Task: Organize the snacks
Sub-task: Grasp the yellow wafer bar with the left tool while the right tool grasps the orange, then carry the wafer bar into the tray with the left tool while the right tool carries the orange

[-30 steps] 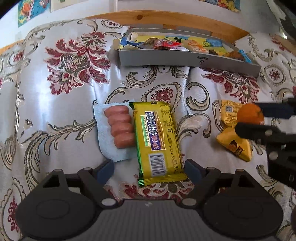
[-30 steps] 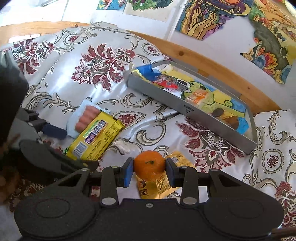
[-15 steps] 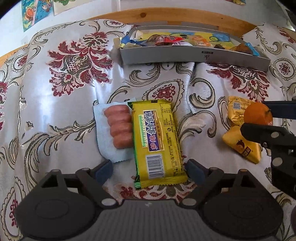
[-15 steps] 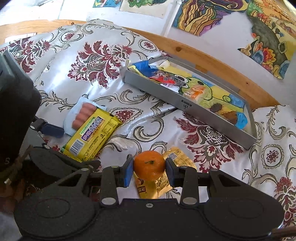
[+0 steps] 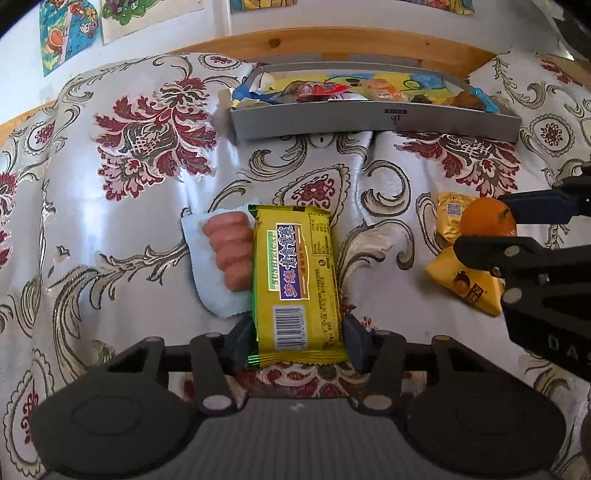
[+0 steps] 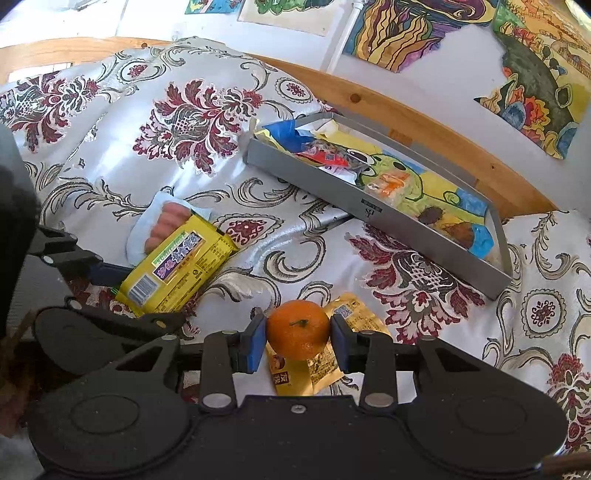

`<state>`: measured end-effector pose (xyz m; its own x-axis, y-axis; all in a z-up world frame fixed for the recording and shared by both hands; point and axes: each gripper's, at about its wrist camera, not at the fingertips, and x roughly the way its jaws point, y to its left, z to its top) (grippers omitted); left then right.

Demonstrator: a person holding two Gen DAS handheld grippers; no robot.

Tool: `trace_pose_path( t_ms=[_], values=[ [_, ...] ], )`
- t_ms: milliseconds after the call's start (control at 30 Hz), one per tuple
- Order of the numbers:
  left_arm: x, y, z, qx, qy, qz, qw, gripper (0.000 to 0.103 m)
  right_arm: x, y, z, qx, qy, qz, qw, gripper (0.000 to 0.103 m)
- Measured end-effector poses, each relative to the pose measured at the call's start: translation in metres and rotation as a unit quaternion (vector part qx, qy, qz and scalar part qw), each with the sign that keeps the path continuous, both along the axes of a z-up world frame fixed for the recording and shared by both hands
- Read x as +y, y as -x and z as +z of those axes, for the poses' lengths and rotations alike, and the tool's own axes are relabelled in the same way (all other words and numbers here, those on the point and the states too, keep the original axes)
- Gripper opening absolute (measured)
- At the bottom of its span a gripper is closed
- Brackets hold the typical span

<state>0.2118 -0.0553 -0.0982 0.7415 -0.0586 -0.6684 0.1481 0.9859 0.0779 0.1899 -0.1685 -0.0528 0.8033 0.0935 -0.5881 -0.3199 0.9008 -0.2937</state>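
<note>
Mandarin (image 6: 297, 329) pinched between right gripper (image 6: 297, 341) pads — lifted.

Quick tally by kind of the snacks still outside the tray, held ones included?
Wafer pack, between the left gripper fingers: 1
Sausage pack, beside it: 1
Orange, in the right gripper: 1
Small yellow packets: 2
Total: 5

The surface (image 5: 110, 229) is covered by a glossy silver cloth (image 6: 122, 147) with dark red floral motifs. A light wooden rail (image 6: 406, 114) borders its far edge. The white wall (image 6: 424, 85) behind carries colourful drawings (image 6: 406, 29).
</note>
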Motion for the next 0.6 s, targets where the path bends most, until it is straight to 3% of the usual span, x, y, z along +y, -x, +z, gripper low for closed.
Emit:
trace_pose_path(
  t_ms=[233,600],
  values=[
    [0.004,0.016,0.003,-0.003,0.018,-0.01,0.9998,0.051,0.001,0.001,0.002,-0.012,0.004,0.004,1.0,0.039],
    [0.006,0.04,0.007,-0.018,0.0,-0.016,0.9997,0.051,-0.002,0.005,0.011,-0.023,-0.013,0.003,1.0,0.039]
  ],
)
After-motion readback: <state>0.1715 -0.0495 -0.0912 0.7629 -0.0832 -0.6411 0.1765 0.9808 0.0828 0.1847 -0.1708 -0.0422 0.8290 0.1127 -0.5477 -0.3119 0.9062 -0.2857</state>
